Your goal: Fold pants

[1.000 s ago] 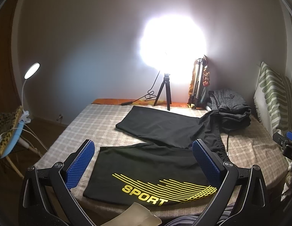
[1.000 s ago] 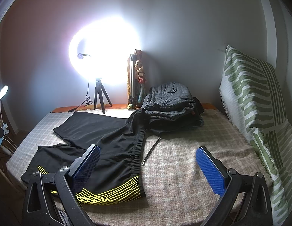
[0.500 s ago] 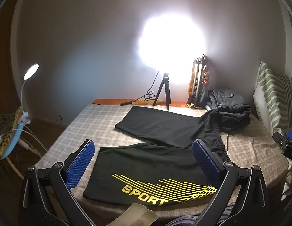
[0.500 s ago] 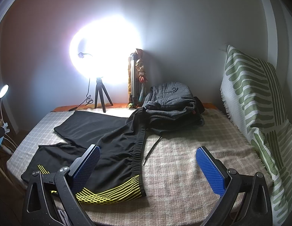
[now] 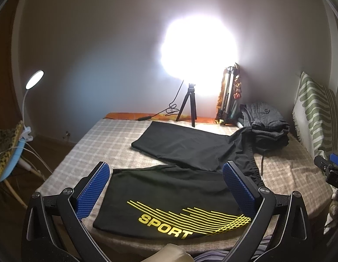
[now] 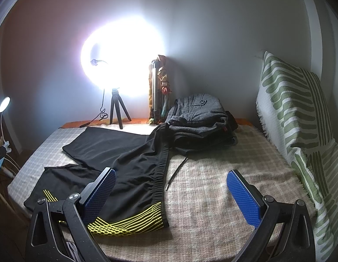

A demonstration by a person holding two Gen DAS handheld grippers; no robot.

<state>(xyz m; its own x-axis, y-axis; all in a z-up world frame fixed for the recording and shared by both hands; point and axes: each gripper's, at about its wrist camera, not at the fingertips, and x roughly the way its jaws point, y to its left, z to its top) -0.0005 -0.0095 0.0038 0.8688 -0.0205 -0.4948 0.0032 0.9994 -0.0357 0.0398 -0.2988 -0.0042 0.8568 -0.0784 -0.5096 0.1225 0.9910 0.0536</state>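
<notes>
black pants (image 5: 175, 187) – spread flat on bed (image 6: 223, 174) | left gripper (image 5: 166, 187) – fingers released, above pants | right gripper (image 6: 171, 194) – fingers released, empty

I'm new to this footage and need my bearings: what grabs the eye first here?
The blazing ring light on its small tripod at the far edge of the bed, against the wall, washes out the middle of both views. Below it, black pants with yellow "SPORT" lettering lie spread on the checked blanket, legs apart, unfolded. Both the left gripper and the right gripper hover open over the near edge, holding nothing.
</notes>
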